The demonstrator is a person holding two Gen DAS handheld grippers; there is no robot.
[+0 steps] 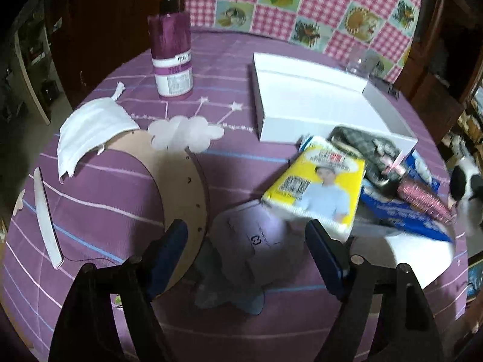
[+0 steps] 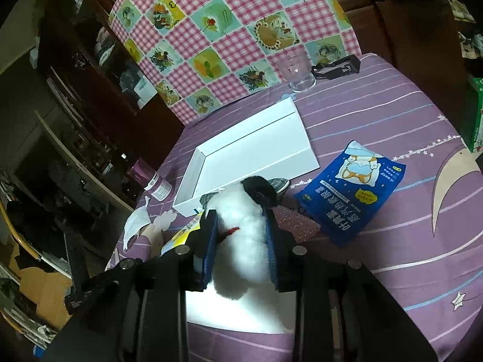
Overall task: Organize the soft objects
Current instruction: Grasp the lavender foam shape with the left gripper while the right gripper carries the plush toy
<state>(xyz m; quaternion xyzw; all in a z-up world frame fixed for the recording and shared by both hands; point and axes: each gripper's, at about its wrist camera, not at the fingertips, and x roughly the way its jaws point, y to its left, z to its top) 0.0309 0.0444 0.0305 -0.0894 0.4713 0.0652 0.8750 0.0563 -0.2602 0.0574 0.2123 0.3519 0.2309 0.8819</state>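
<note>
My right gripper (image 2: 241, 226) is shut on a black-and-white plush toy (image 2: 244, 211) and holds it above the table, in front of the open white box (image 2: 250, 154). The toy also shows at the right edge of the left wrist view (image 1: 465, 181). My left gripper (image 1: 247, 235) is open and empty, low over a pale lilac flat pack (image 1: 256, 241). A yellow tissue pack (image 1: 320, 187), a checked fabric pouch (image 1: 362, 147), a pink glittery item (image 1: 422, 196) and a blue pack (image 2: 353, 196) lie by the box. A white face mask (image 1: 90, 129) lies at the left.
A purple bottle (image 1: 172, 54) stands at the back left. A clear glass (image 2: 297, 72) and a black clip (image 2: 338, 66) stand behind the box. A white nail file (image 1: 46, 220) lies at the left edge. A green box (image 2: 475, 114) sits at the far right.
</note>
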